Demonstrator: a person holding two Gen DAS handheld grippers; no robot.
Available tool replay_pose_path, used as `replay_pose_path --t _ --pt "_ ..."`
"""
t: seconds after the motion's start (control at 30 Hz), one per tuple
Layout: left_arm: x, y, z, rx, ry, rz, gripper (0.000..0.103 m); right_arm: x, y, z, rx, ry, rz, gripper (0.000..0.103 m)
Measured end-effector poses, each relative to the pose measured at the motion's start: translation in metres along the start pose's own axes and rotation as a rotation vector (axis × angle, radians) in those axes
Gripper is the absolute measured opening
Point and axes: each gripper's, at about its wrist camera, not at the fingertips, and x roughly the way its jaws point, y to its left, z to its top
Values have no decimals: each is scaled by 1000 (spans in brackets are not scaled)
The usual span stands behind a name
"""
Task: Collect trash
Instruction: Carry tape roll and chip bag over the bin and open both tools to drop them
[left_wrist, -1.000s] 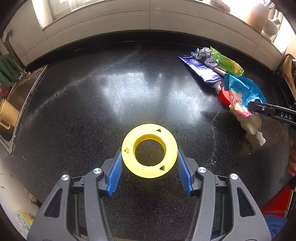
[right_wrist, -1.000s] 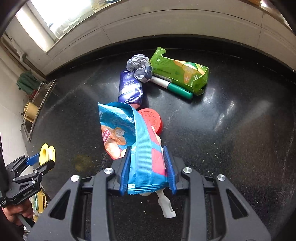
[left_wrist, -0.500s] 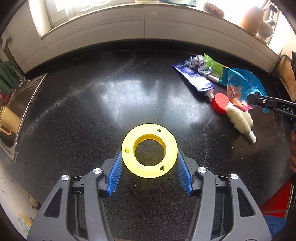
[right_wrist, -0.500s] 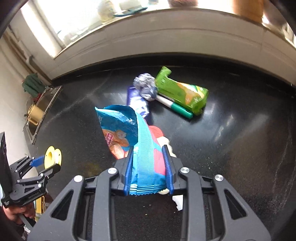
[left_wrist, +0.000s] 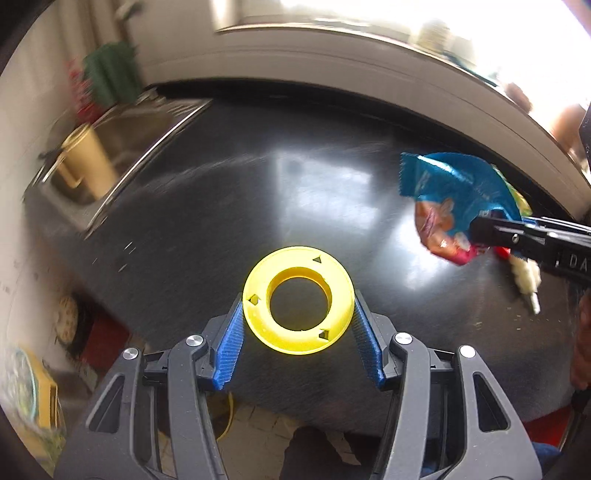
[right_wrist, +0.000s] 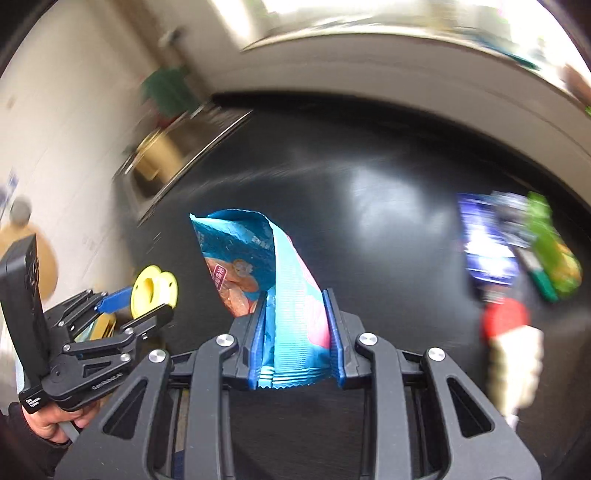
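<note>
My left gripper is shut on a yellow plastic ring, held above the black counter. My right gripper is shut on a blue snack wrapper, lifted off the counter; the same wrapper shows at the right of the left wrist view. In the right wrist view the left gripper hangs at lower left with the ring. Left on the counter to the right are a red cap, a white crumpled bottle, a dark blue pouch and a green packet.
A steel sink holding a tan mug lies at the counter's left end. A green cloth hangs above it. Past the counter's near edge is floor with a yellow object. A hand holds the left gripper.
Both grippers have swung left and up, rolling as they went. The right one has carried the blue wrapper away from the trash pile; sink and wall have come into view.
</note>
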Motion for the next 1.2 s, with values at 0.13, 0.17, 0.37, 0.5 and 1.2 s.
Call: replay_pose_path --t 0.13,0.17,0.37,0.5,1.2 --pt "-3 56 -31 -102 32 77 54 46 69 6 -122 82 59 29" --pt "-2 74 -43 -139 43 93 54 58 87 5 -153 102 70 29" --pt "8 159 -115 -302 116 181 54 130 189 -7 -302 225 119 29" --pt "20 203 -158 -389 147 206 54 174 250 -26 -408 294 128 29" --pt "105 260 -226 -534 228 120 71 292 332 -81 -651 500 50 59"
